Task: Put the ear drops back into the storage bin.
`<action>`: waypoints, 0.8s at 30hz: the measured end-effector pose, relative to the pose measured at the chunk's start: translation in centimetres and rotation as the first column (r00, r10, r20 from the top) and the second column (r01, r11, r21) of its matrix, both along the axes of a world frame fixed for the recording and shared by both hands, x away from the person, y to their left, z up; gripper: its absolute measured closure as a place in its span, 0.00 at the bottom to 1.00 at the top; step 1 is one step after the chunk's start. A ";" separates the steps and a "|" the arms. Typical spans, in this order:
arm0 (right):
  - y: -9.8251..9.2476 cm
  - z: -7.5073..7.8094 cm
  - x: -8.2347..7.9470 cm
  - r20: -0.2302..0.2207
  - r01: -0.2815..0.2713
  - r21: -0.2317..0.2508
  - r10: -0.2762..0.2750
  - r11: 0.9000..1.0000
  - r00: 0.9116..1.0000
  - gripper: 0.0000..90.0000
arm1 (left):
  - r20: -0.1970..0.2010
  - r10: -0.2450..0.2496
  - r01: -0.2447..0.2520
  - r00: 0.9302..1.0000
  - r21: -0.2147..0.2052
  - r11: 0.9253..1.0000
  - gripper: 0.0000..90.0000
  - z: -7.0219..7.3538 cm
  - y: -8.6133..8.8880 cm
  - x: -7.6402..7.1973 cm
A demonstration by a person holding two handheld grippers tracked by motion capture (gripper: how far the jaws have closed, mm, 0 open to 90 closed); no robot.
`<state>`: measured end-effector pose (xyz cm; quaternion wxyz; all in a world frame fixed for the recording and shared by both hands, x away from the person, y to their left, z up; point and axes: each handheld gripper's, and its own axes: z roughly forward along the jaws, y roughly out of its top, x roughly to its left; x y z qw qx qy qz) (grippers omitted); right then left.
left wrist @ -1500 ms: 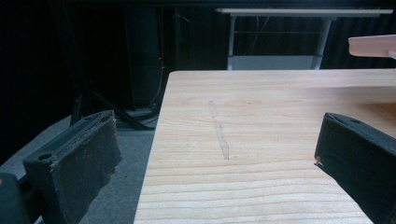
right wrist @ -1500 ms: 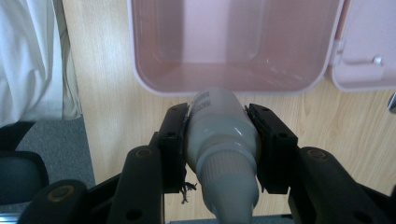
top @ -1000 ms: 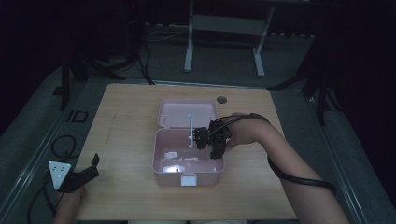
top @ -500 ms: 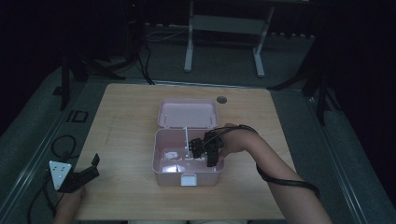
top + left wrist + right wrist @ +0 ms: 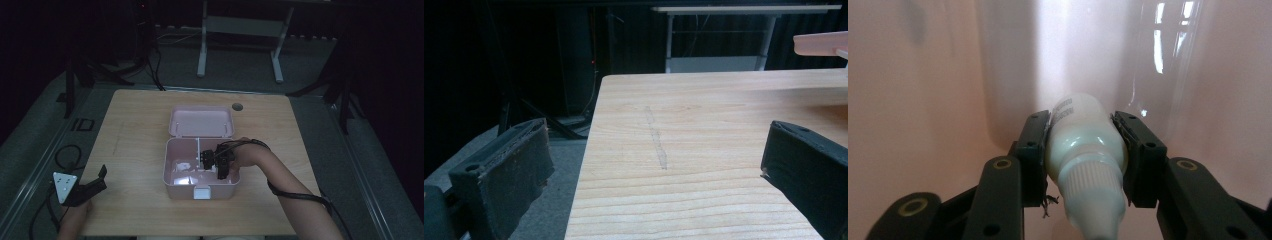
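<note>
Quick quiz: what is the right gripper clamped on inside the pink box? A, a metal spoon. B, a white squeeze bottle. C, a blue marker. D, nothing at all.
B: in the right gripper view the right gripper has both pads pressed against a small white bottle with a ribbed cap, surrounded by the pink box walls.

Glossy smooth pink plastic box (image 5: 201, 121), smooth white plastic bottle (image 5: 1085, 145) with ribbed cap, matt grained wooden table (image 5: 704, 130)

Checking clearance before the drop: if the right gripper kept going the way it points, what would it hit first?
Most likely the pink box's inner surface: the right gripper, shut on a small white bottle, faces it directly. How near is unclear.
</note>
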<state>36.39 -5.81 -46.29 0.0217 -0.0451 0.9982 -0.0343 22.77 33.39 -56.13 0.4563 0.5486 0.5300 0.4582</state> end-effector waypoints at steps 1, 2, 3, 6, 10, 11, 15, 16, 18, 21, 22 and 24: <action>0.1 -0.2 0.0 0.000 0.002 -0.003 -0.002 1.000 1.000 0.66 | 0.000 0.000 0.000 1.000 0.001 1.000 0.00 0.0 0.0 0.0; 0.1 -0.4 0.1 -0.003 0.013 -0.005 -0.013 1.000 1.000 0.66 | -0.001 0.000 0.000 1.000 0.000 1.000 0.00 0.0 0.0 0.0; 0.1 -0.7 0.1 0.000 0.011 -0.009 -0.011 1.000 1.000 0.66 | 0.000 0.000 0.000 1.000 0.000 1.000 0.00 0.0 0.0 0.0; 0.3 -1.3 0.2 -0.002 0.013 -0.021 -0.013 1.000 1.000 0.66 | 0.000 0.000 0.000 1.000 0.001 1.000 0.00 0.0 0.0 0.0; 0.4 -2.0 0.2 -0.002 0.007 -0.043 -0.007 0.999 1.000 0.66 | 0.000 0.000 0.000 1.000 0.001 1.000 0.00 0.0 0.0 0.0; 0.4 -2.1 0.3 -0.004 0.013 -0.050 -0.013 0.999 1.000 0.66 | 0.000 0.000 0.000 1.000 0.001 1.000 0.00 0.0 0.0 0.0; 0.6 -2.4 0.4 -0.003 0.024 -0.055 -0.024 0.998 1.000 0.66 | -0.001 -0.001 0.001 1.000 0.003 1.000 0.00 0.0 0.0 0.0; 0.6 -2.6 0.5 0.001 0.024 -0.060 -0.024 0.998 1.000 0.66 | -0.001 -0.002 0.002 1.000 0.003 1.000 0.00 0.0 0.0 0.0; 0.6 -2.8 0.6 0.004 0.026 -0.069 -0.025 0.997 1.000 0.66 | -0.001 -0.002 0.002 1.000 0.004 1.000 0.00 0.0 0.0 0.0; 0.6 -3.1 0.7 0.002 0.022 -0.069 -0.022 0.997 1.000 0.66 | -0.001 -0.003 0.003 1.000 0.005 1.000 0.00 0.0 0.0 0.0; 0.6 -3.2 0.7 0.000 0.020 -0.071 -0.020 0.997 1.000 0.66 | -0.001 -0.004 0.004 1.000 0.005 1.000 0.00 0.0 0.0 0.0; 0.7 -3.4 0.8 -0.001 0.023 -0.076 -0.023 0.997 1.000 0.66 | -0.002 -0.004 0.004 1.000 0.005 1.000 0.00 0.0 0.0 0.0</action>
